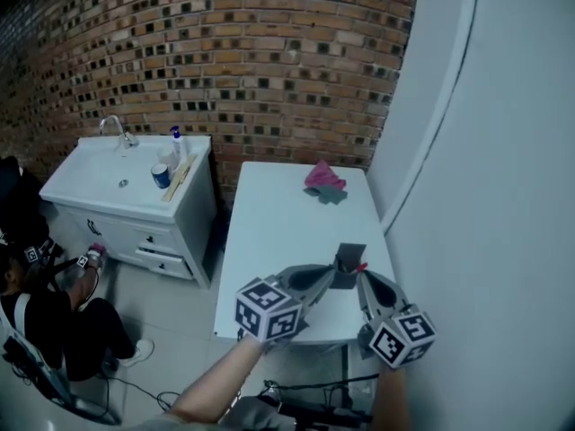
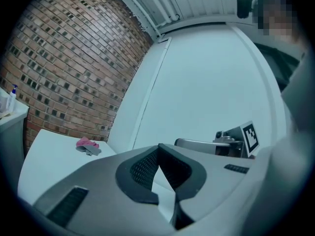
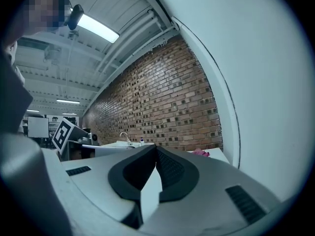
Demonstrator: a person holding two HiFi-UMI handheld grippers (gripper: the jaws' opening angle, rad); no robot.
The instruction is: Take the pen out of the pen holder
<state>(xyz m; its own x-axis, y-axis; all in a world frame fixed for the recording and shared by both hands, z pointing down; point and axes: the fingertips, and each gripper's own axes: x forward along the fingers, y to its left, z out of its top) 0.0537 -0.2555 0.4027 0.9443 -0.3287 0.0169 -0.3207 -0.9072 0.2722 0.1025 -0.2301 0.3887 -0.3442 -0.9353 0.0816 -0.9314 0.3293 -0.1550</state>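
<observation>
We judge the slim red-topped pen [image 1: 361, 267] light, stiff and slick, best pinched at its exposed top. It stands roughly upright, red end up, in the dark square pen holder [image 1: 346, 275], lower centre-right, on the white table [image 1: 278, 214]. Just beside it, the left gripper [image 1: 329, 274] and right gripper [image 1: 363, 279] are clenched, empty.

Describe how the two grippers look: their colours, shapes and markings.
Both the left gripper and the right gripper have smooth light grey bodies that taper towards the tips. Each carries a white cube with black square markers at its back. The pads inside the jaws are black with a fine ribbed texture. The left forearm shows no sleeve.
</observation>
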